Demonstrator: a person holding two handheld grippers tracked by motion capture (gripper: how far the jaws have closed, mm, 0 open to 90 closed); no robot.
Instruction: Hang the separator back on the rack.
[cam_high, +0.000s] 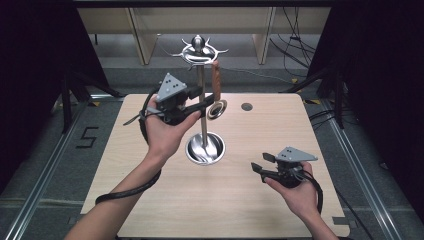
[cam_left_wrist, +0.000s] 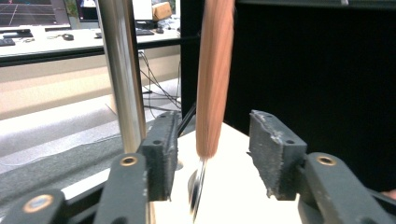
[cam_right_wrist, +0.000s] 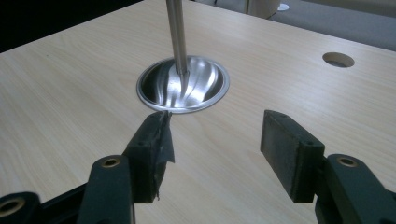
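A steel utensil stand (cam_high: 202, 125) rises from a round dished base (cam_high: 194, 155) at mid-table, with hooks at its top (cam_high: 199, 50). From one hook hangs a utensil with a wooden handle (cam_high: 216, 80) and a round metal head (cam_high: 217, 109). My left gripper (cam_high: 199, 102) is raised beside the pole. In the left gripper view the left gripper (cam_left_wrist: 212, 140) is open, and the blurred handle (cam_left_wrist: 215, 70) hangs between the pads with a gap on each side. My right gripper (cam_high: 261, 163) rests low at the front right. The right gripper (cam_right_wrist: 217, 135) is open with nothing in it, facing the base (cam_right_wrist: 159, 88).
The light wooden table (cam_high: 150, 200) has a small round hole (cam_high: 246, 106) at its far right. Dark curtains flank both sides. Cables lie on the floor (cam_high: 295, 50) beyond the far edge, and a wooden shelf frame (cam_high: 140, 35) stands behind.
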